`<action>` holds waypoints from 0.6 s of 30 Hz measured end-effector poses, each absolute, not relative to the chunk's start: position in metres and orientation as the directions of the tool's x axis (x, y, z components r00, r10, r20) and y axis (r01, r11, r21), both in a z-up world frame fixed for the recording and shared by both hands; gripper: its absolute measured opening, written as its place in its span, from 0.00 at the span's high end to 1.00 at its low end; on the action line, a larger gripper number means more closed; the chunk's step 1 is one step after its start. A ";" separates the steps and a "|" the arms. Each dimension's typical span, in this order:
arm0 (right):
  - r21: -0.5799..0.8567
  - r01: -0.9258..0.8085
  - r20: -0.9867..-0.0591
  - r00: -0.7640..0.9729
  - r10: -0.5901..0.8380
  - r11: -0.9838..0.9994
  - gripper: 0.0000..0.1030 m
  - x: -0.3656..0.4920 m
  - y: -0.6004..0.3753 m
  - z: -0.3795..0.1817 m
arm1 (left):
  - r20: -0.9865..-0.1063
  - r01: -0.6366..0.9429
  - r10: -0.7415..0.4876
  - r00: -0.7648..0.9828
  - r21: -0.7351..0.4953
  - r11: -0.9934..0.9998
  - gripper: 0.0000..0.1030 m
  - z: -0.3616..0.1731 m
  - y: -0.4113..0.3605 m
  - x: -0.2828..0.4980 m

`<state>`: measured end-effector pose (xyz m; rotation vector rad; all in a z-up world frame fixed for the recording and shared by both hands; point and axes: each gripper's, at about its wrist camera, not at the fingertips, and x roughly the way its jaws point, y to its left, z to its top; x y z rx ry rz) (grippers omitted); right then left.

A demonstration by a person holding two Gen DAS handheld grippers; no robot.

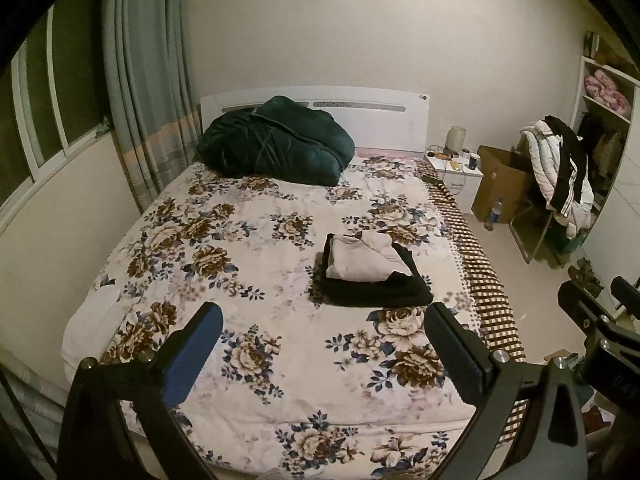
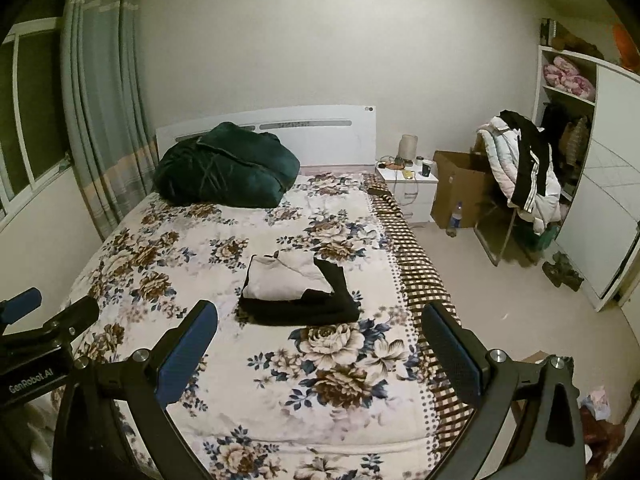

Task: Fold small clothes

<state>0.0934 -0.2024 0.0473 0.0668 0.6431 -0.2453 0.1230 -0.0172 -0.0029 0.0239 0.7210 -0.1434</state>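
Two black two-finger grippers, the left gripper (image 1: 322, 332) and the right gripper (image 2: 320, 330), hang spread wide and empty above the foot of the floral-quilted double bed (image 1: 248, 240). One small pile of two folded garments, cream folded top (image 1: 366, 258) over black folded trousers (image 1: 380, 290), lies mid-bed. One dark green bundled duvet (image 1: 276, 142) sits at its headboard. Nightstand clutter is indistinct.

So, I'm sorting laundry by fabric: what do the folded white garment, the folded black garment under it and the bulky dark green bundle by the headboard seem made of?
Folded white garment: probably soft matte knit; thick rounded folds. Folded black garment: matte, likely knit or fleece; no shine. Dark green bundle: plush, velvety fabric; faint sheen along its creases.
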 end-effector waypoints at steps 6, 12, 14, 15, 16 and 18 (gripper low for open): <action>-0.008 0.225 -0.605 0.775 -0.184 0.974 0.00 0.097 -0.210 0.044 | -0.656 0.128 -0.106 0.748 -0.014 0.992 0.00 0.000 -0.021 0.119; 0.000 0.217 -0.610 0.773 -0.172 0.976 0.00 0.100 -0.216 0.041 | -0.655 0.128 -0.103 0.749 -0.010 0.992 0.00 0.001 -0.024 0.118; 0.002 0.217 -0.609 0.775 -0.171 0.976 0.00 0.100 -0.216 0.041 | -0.656 0.127 -0.104 0.748 -0.012 0.992 0.00 0.001 -0.025 0.118; 0.004 0.214 -0.609 0.775 -0.168 0.977 0.00 0.101 -0.218 0.041 | -0.656 0.128 -0.104 0.748 -0.011 0.992 0.00 0.001 -0.025 0.118; 0.003 0.212 -0.610 0.775 -0.166 0.977 0.00 0.101 -0.218 0.041 | -0.656 0.127 -0.102 0.748 -0.009 0.992 0.00 0.001 -0.025 0.118; 0.011 0.212 -0.610 0.776 -0.162 0.977 0.00 0.101 -0.219 0.041 | -0.654 0.128 -0.103 0.749 -0.009 0.992 0.00 0.001 -0.025 0.118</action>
